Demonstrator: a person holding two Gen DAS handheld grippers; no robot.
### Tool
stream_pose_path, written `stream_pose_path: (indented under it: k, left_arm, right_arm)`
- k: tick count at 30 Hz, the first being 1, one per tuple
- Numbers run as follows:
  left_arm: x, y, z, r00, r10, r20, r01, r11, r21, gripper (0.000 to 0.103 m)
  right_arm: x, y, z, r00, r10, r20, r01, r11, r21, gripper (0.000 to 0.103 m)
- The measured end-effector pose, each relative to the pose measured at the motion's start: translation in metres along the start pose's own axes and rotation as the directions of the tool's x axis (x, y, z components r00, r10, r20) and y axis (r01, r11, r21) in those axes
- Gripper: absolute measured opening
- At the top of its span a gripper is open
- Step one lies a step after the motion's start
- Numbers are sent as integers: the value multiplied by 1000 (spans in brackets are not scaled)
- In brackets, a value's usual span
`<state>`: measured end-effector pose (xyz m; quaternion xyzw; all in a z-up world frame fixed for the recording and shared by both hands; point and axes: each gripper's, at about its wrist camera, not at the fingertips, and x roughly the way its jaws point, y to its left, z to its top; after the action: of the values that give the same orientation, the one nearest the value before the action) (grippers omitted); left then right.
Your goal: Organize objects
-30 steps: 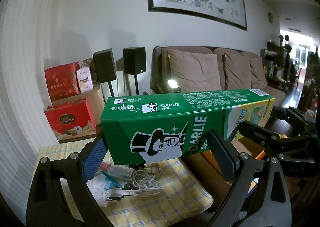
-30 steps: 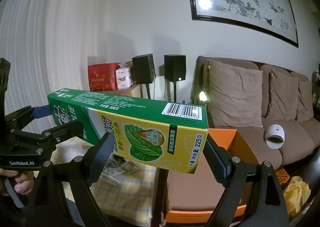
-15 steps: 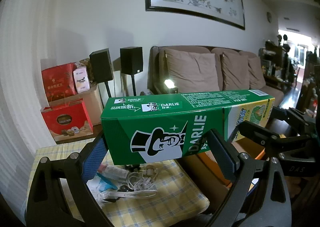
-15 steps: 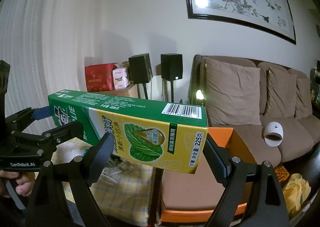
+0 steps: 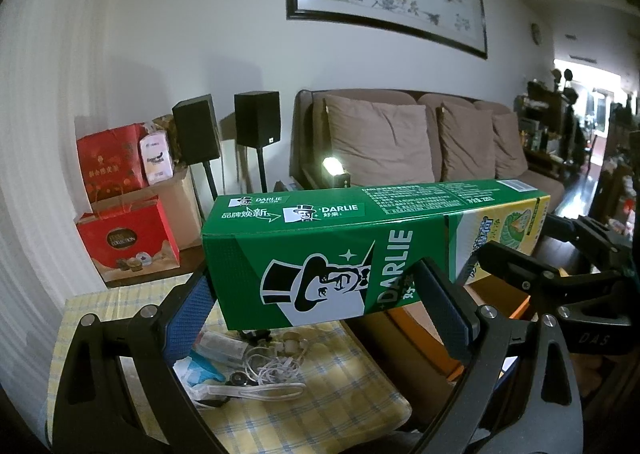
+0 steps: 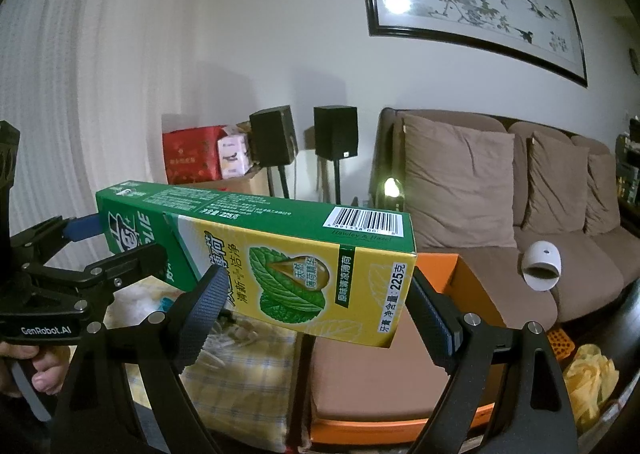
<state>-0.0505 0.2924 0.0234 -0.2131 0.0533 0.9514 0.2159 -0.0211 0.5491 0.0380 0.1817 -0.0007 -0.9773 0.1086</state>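
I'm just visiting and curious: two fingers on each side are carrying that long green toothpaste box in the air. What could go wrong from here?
1. The toothpaste box is pinched only at its ends by the left gripper and the right gripper; uneven hand motion could twist or crush it.
2. If it slips, it may land on the earphone clutter rather than in the orange box.

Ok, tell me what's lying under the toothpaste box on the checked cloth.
Under the Darlie toothpaste box, on the yellow checked cloth: tangled white earphone cables, a small tube and a blue-white wrapper. The box and gripper fingers hide whatever lies further back.
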Motion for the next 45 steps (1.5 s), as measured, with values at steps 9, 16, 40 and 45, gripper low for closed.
stream_pose_path:
  k: [9,16,40,45]
  left_arm:
    - [2,-5,2,1000,-7,0,7,1000,3,96]
    - [4,-8,3,1000,-13,-1,13,1000,1,96]
    - [17,-21,3,999,-41,-17,41,999,-11,96]
    - [20,-23,4,999,-47,-22,47,999,-19,96]
  right_arm:
    - [0,-6,1,1000,-9,-6,9,1000,8,90]
    - [0,-10,2,1000,-17,-6,17,1000,11,90]
    - [3,-23,3,999,-43,-25,44,999,19,91]
    - [3,-28,2,999,-46,-29,47,999,22,91]
